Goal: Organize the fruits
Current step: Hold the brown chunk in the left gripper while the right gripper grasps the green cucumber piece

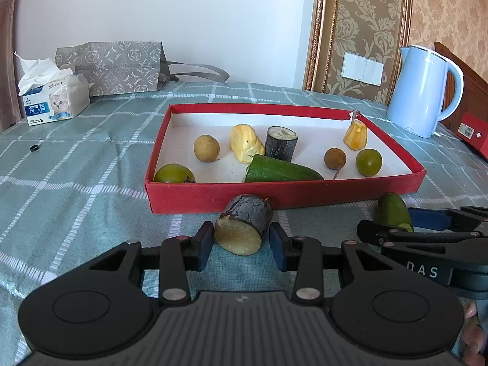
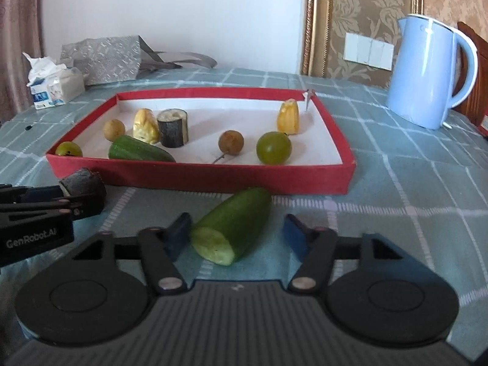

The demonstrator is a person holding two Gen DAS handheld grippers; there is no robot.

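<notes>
A red box (image 1: 213, 196) (image 2: 198, 177) with a white floor holds several fruits: jackfruit pieces, longans, green fruits, a cucumber half (image 1: 280, 170) and a sugarcane piece (image 1: 280, 143). A second sugarcane piece (image 1: 244, 224) (image 2: 82, 183) lies on the cloth before the box, between the fingers of my open left gripper (image 1: 241, 244); the left pad touches it, the right stands just off. A second cucumber half (image 2: 231, 225) (image 1: 392, 212) lies between the fingers of my open right gripper (image 2: 236, 233), with a gap on its right side.
A light blue kettle (image 1: 424, 91) (image 2: 427, 70) stands at the right rear. A tissue box (image 1: 55, 100) and a grey patterned bag (image 1: 113, 67) sit at the back left. A small black ring (image 1: 35, 148) lies on the checked tablecloth at the left.
</notes>
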